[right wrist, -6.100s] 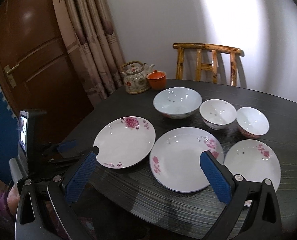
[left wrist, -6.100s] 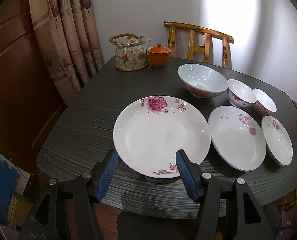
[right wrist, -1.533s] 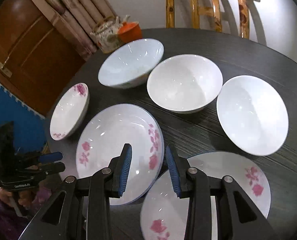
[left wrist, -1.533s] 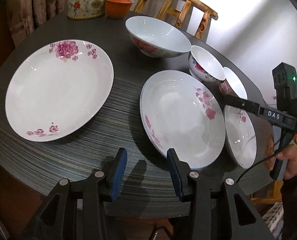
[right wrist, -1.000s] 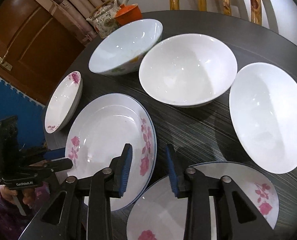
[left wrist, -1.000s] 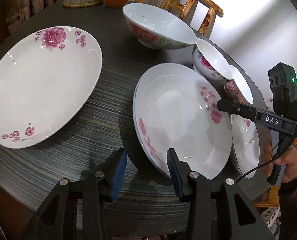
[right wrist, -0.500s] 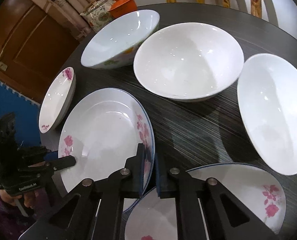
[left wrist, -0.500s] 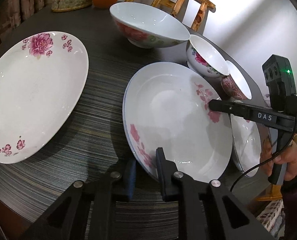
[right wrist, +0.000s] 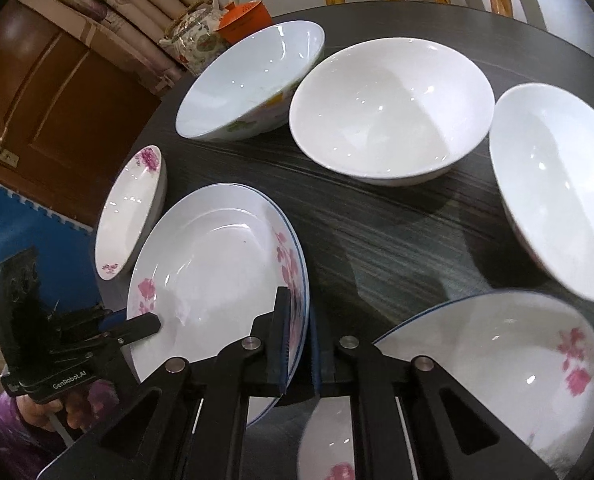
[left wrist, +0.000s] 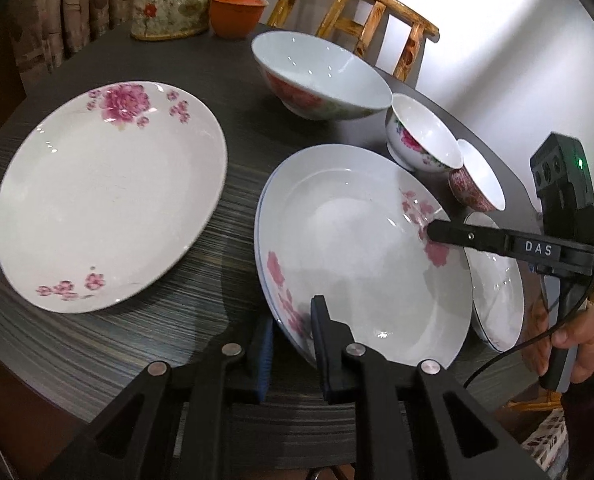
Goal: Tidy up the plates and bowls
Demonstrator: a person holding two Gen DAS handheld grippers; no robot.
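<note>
Beside the big flower plate (left wrist: pixel 105 196), the middle plate (left wrist: pixel 361 256) tips up, pinched by the left gripper (left wrist: pixel 291 344) and right gripper (right wrist: pixel 297 344) on opposite rims, likely for stacking.

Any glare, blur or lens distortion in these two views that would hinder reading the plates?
Left wrist view: strong fisheye bending at the table edge, a bright wash on the wall, small highlights on the middle plate, focus sharp. Right wrist view: same bending, dark vignette corners, the small plate motion-blurred at lower right, bowls sharp with pinpoint glints.
</note>
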